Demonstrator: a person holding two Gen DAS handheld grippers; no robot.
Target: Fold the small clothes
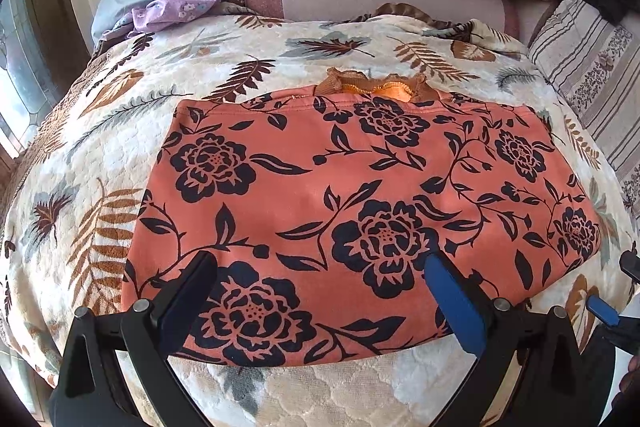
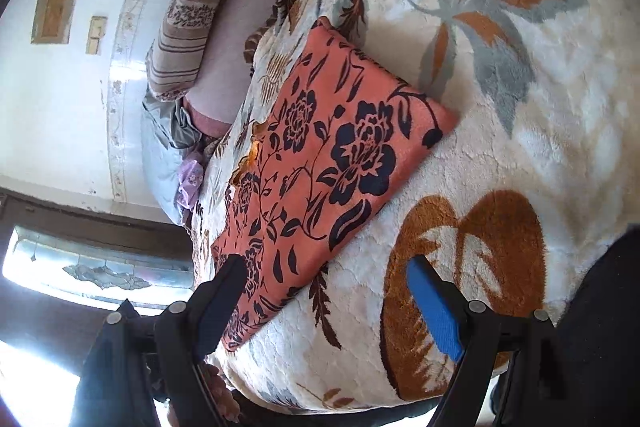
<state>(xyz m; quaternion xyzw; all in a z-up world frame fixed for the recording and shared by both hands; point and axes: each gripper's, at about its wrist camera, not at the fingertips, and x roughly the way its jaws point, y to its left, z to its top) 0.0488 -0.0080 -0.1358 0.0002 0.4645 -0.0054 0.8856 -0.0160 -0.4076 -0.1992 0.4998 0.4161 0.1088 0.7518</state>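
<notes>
lying folded, orange garment (image 1: pixel 360 195), blanket (image 1: pixel 100 131) margins around

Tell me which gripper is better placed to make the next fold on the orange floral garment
Left, probably. The left gripper hangs with open jaws straddling the near edge of the orange floral garment. The right gripper is also open, but sits off the garment's end, mostly over the leaf-print blanket.

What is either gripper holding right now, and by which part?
Nothing. The left gripper and right gripper are both open above the folded garment, with no fabric pinched.
</notes>
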